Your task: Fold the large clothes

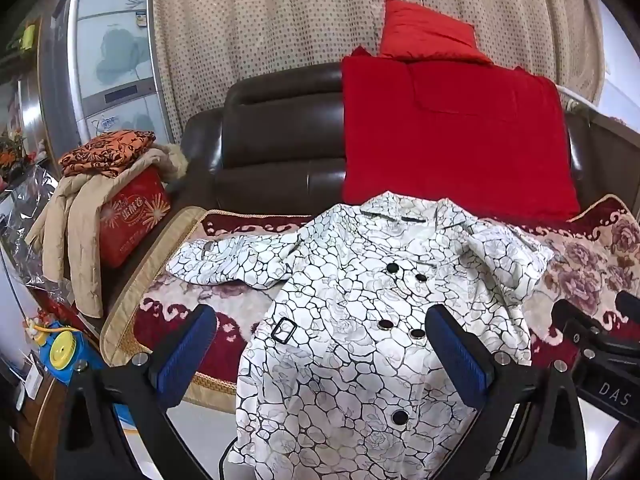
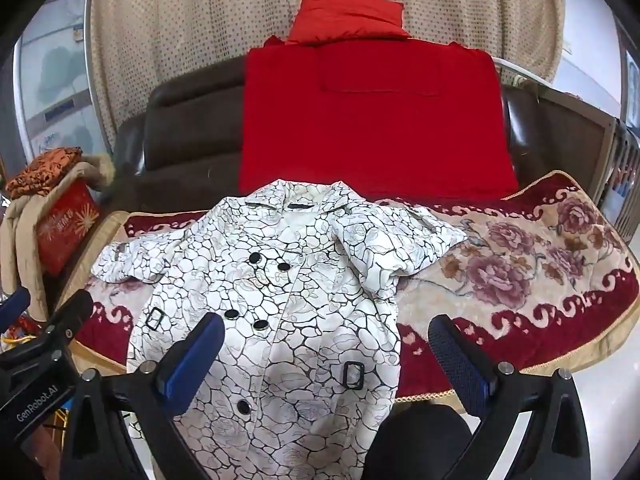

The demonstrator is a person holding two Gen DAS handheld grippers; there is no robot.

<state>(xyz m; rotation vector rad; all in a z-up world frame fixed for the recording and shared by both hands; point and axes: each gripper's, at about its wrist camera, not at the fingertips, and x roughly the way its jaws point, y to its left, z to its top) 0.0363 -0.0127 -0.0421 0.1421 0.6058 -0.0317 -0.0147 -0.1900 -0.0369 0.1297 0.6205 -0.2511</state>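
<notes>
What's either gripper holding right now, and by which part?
Nothing. The left gripper and right gripper both hang open above the white crackle-print coat, which lies spread on the floral blanket, no fabric between the fingers.

I'm looking into a lived-in home, a sitting room by the look of it. A dark leather sofa (image 1: 276,136) fills the middle, its seat covered by a flowered red and cream throw (image 2: 520,264), with a red blanket (image 1: 452,136) draped over the backrest and a red cushion (image 2: 348,16) on top. Behind it hangs a beige dotted curtain (image 1: 280,12). To my left stands a fridge (image 1: 116,60) with a floral door, and near it a red gift box (image 1: 134,216) with folded orange cloth (image 1: 108,152) and a beige coat (image 1: 76,216) piled on it.
</notes>
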